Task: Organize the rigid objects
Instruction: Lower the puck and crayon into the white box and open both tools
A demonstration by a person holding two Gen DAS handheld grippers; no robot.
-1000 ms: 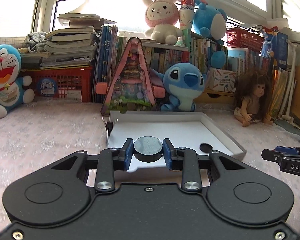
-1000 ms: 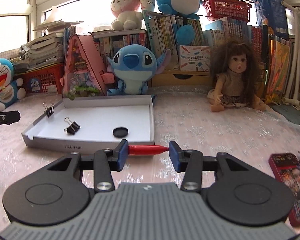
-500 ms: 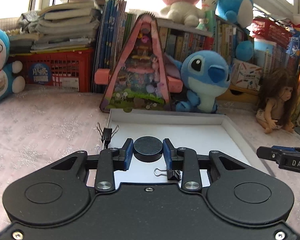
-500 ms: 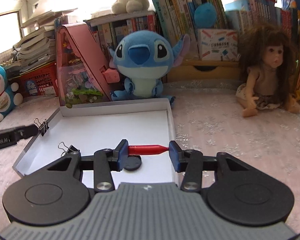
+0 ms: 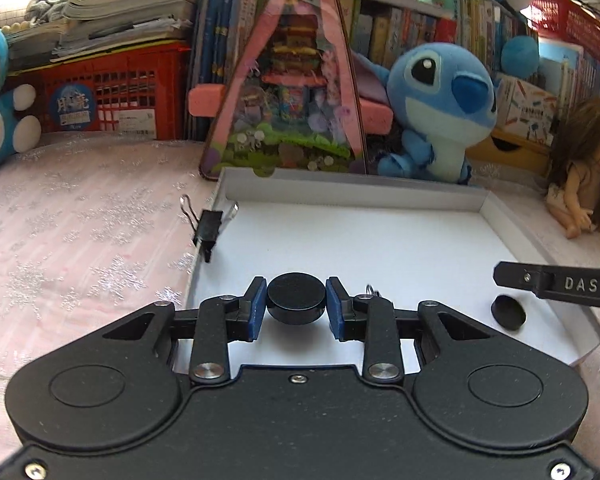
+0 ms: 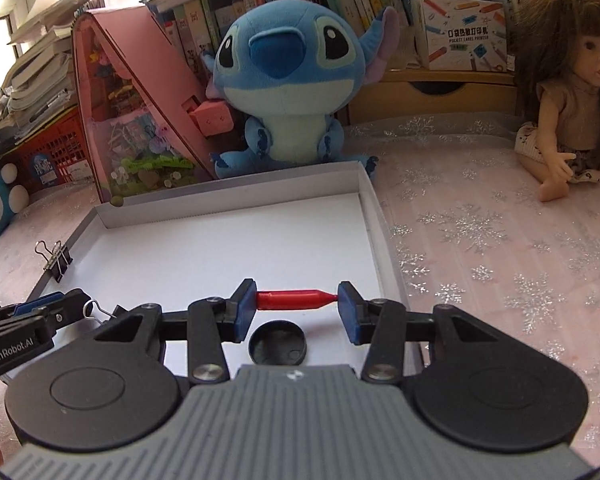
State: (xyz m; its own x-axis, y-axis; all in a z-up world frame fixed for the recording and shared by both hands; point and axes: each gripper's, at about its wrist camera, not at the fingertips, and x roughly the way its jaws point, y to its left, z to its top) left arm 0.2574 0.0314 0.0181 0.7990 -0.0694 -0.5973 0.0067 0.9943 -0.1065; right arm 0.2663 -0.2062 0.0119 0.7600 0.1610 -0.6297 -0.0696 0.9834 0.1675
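The left gripper was clamped on a black round cap, held over the near part of a shallow white box lid that lay on the desk. The right gripper was clamped lengthwise on a red pen cap, its pads pressing both ends, above the same lid. Just below and behind that red piece, a second black cap lay on the lid's floor. Ahead and to the left of both grippers, a black binder clip was clipped on the lid's left wall.
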